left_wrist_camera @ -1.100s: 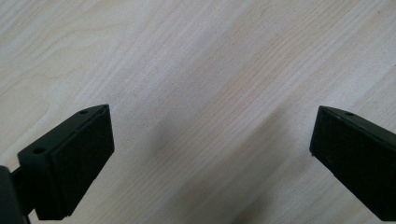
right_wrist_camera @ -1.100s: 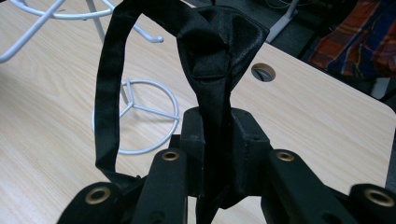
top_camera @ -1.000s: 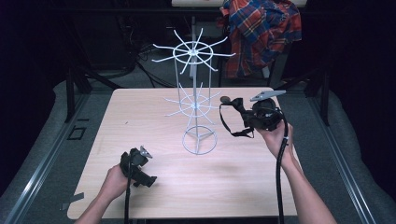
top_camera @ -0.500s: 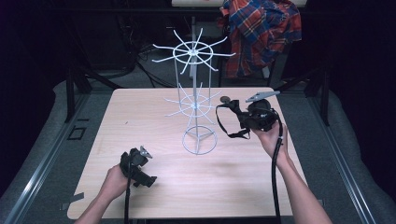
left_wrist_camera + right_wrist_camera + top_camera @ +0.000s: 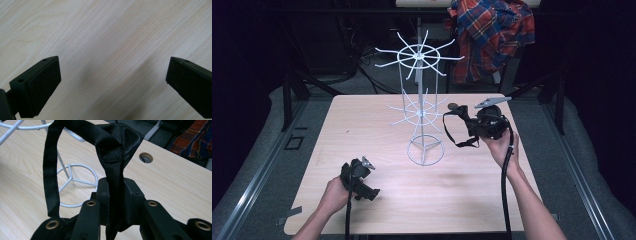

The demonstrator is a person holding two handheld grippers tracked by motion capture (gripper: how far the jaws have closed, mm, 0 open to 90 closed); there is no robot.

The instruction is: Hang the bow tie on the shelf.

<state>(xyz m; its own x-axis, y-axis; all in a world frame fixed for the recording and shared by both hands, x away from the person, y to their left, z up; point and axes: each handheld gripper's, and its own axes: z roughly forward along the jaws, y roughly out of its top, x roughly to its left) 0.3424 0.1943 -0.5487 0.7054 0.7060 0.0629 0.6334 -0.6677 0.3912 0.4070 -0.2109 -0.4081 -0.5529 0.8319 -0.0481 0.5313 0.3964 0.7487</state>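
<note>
While the right gripper (image 5: 469, 120) sits raised at about 2 o'clock from the table's (image 5: 362, 115) centre, its jaws are pressed together on a black strap (image 5: 452, 131), pinching a folded bit of it. In the right gripper view the strap (image 5: 113, 150) rises from between the jaws, bunches into a satin fold at 12 o'clock, then loops over & down the left side to approx 8 o'clock. In the high view that loop hangs off the gripper towards the white wire rack (image 5: 422, 112), near its lower ring of arms; can't tell if it touches them.

Rack stands upright at table centre: round wire base, thin pole, two tiers of spokes. Its base ring (image 5: 75, 183) shows behind the strap in the right gripper view, at 9 o'clock. A round hole (image 5: 146, 157) in the tabletop sits at 1 o'clock there.

Left gripper (image 5: 362, 177) rests low at approx 7 o'clock from the rack, well apart from it. Jaws spread wide, w/ bare wood (image 5: 112, 50) between them.

Plaid shirt (image 5: 494, 35) hangs beyond the far edge at 1 o'clock.
</note>
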